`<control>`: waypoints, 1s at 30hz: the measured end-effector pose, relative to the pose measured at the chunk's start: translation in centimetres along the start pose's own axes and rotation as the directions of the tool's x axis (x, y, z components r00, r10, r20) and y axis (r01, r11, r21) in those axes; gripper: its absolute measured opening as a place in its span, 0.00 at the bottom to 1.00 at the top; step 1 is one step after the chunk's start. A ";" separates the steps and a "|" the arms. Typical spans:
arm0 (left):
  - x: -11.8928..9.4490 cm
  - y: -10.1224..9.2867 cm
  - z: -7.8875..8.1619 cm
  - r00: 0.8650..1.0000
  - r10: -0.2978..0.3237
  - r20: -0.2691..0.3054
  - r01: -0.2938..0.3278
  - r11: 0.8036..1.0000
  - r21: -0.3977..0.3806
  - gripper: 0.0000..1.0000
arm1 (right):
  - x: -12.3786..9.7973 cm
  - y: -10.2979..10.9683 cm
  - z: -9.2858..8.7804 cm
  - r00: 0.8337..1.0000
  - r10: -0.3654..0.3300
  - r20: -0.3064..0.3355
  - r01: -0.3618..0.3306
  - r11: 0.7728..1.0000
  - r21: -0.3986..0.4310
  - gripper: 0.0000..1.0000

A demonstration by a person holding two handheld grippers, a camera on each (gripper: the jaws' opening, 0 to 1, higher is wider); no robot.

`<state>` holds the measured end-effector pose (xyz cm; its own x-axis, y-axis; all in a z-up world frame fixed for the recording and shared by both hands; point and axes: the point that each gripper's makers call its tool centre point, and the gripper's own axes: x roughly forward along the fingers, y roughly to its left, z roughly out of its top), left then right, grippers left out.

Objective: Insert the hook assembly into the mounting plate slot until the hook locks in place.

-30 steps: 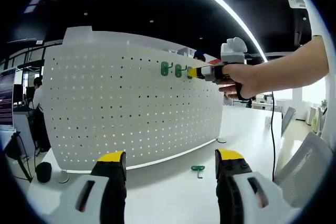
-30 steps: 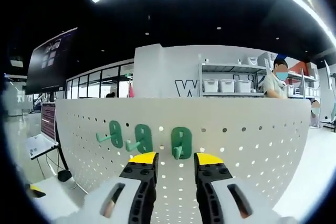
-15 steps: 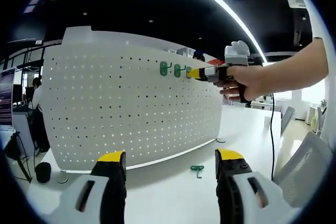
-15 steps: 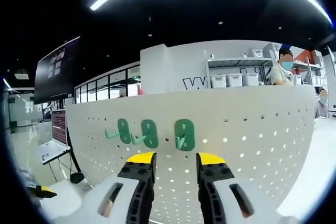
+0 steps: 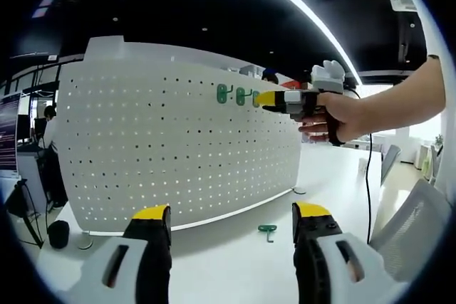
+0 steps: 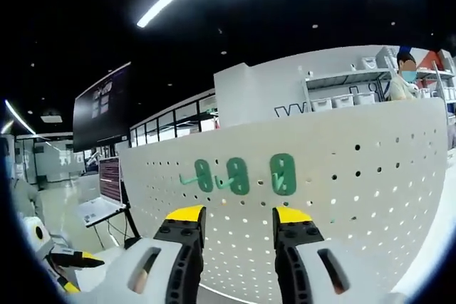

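Note:
A white pegboard plate point(image 5: 178, 147) stands upright on the table. Three green hooks hang in a row near its top: point(image 5: 223, 93), point(image 5: 241, 95), point(image 5: 255, 97). The right gripper view shows them close up, the rightmost hook point(image 6: 283, 174) just above my right gripper point(image 6: 239, 215), whose yellow-tipped jaws are open with nothing between them. From the left gripper view, a hand point(image 5: 342, 112) holds that right gripper point(image 5: 269, 97) a little off the rightmost hook. Another green hook point(image 5: 268, 230) lies on the table before the plate. My left gripper point(image 5: 231, 215) is open and low over the table.
The white table point(image 5: 228, 268) runs out in front of the pegboard. A chair point(image 5: 420, 218) stands at the right. Behind the board are shelves with bins point(image 6: 342, 97) and a person point(image 6: 406, 80). My left gripper's tips point(image 6: 71, 258) show at the lower left of the right gripper view.
My right gripper has drawn back to the right, away from the rightmost hook, and its jaws have widened slightly. All three hooks stay on the board. My left gripper has not moved.

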<state>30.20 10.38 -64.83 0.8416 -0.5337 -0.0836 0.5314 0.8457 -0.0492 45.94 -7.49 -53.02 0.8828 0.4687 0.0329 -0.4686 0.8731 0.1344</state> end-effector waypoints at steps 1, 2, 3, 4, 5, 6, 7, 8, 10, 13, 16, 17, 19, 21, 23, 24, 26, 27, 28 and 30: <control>0.0 -0.1 0.1 1.000 0.000 -0.001 0.000 1.000 0.000 0.71 | 0.0 0.1 0.0 1.000 0.003 0.001 -0.003 1.000 0.005 0.36; 0.0 -0.1 0.1 1.000 -0.001 -0.001 0.001 1.000 0.000 0.71 | -0.1 0.1 0.0 1.000 0.004 0.000 -0.004 1.000 0.000 0.36; 0.0 -0.1 0.1 1.000 -0.002 -0.001 0.002 1.000 0.001 0.71 | -0.1 0.1 0.1 1.000 0.008 0.002 -0.008 1.000 0.000 0.36; 0.0 -0.1 0.0 1.000 -0.003 0.000 0.003 1.000 0.000 0.71 | -0.2 0.3 0.2 1.000 0.017 0.005 -0.017 1.000 0.000 0.37; 0.0 -0.1 0.0 1.000 -0.003 0.000 0.003 1.000 0.000 0.71 | -0.3 0.4 0.3 1.000 0.022 0.005 -0.021 1.000 -0.008 0.37; 0.0 -0.1 0.0 1.000 -0.003 0.000 0.003 1.000 0.000 0.71 | -0.4 0.4 0.3 1.000 0.026 0.005 -0.026 1.000 -0.016 0.37; 0.1 -0.1 0.0 1.000 -0.004 0.001 0.004 1.000 0.000 0.71 | -0.5 0.5 0.3 0.999 0.031 0.007 -0.031 0.999 -0.015 0.38; 0.1 -0.1 0.0 1.000 -0.004 0.001 0.004 1.000 0.000 0.71 | -0.6 0.6 0.4 0.999 0.037 0.012 -0.037 0.999 -0.016 0.38; 0.1 -0.1 0.1 1.000 -0.004 0.001 0.004 1.000 -0.001 0.71 | -0.7 0.7 0.3 0.999 0.045 0.008 -0.045 0.999 -0.028 0.39; 0.1 -0.1 0.0 1.000 -0.005 0.002 0.005 1.000 -0.001 0.71 | -1.0 1.1 0.3 0.998 0.060 0.008 -0.060 0.997 -0.038 0.40; 0.0 -0.1 0.0 1.000 -0.005 0.001 0.005 1.000 0.000 0.71 | -1.4 1.6 0.3 0.997 0.081 0.003 -0.081 0.995 -0.066 0.40; 0.0 -0.1 0.1 1.000 -0.004 0.002 0.004 1.000 0.001 0.71 | -1.6 1.8 0.3 0.996 0.089 0.002 -0.088 0.993 -0.073 0.41; 0.0 -0.1 0.0 1.000 -0.005 0.002 0.005 1.000 0.000 0.71 | -1.9 2.2 0.2 0.995 0.103 -0.002 -0.103 0.990 -0.097 0.42; 0.0 -0.1 0.0 1.000 -0.004 0.001 0.004 1.000 0.002 0.71 | -2.4 2.8 -0.1 0.992 0.126 -0.015 -0.127 0.985 -0.121 0.43; 0.0 -0.1 -0.1 1.000 -0.004 0.002 0.004 1.000 0.001 0.71 | -2.9 3.5 -0.3 0.989 0.149 -0.023 -0.151 0.978 -0.144 0.44; 0.0 -0.1 -0.1 1.000 -0.004 0.002 0.004 1.000 0.001 0.71 | -3.1 3.7 -0.4 0.987 0.161 -0.024 -0.163 0.975 -0.150 0.44; 0.0 -0.1 0.0 1.000 -0.004 0.001 0.004 1.000 0.000 0.72 | -3.6 4.5 -0.7 0.982 0.184 -0.034 -0.187 0.968 -0.169 0.46; 0.0 -0.1 0.0 1.000 -0.005 0.004 0.005 1.000 0.000 0.72 | -3.9 5.0 -1.0 0.979 0.200 -0.045 -0.205 0.961 -0.188 0.47; 0.0 -0.1 0.1 1.000 -0.005 0.005 0.005 1.000 0.000 0.72 | -4.1 5.2 -1.2 0.977 0.205 -0.049 -0.211 0.957 -0.198 0.48; -0.1 -0.1 0.1 1.000 -0.004 0.004 0.004 1.000 -0.002 0.72 | -4.7 5.5 -1.7 0.975 0.215 -0.056 -0.222 0.954 -0.202 0.49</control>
<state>30.09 10.34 -64.74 0.8400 -0.5366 -0.0798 0.5341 0.8438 -0.0518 39.16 -4.67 -54.13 0.7582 0.6520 0.0053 -0.6497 0.7561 -0.0788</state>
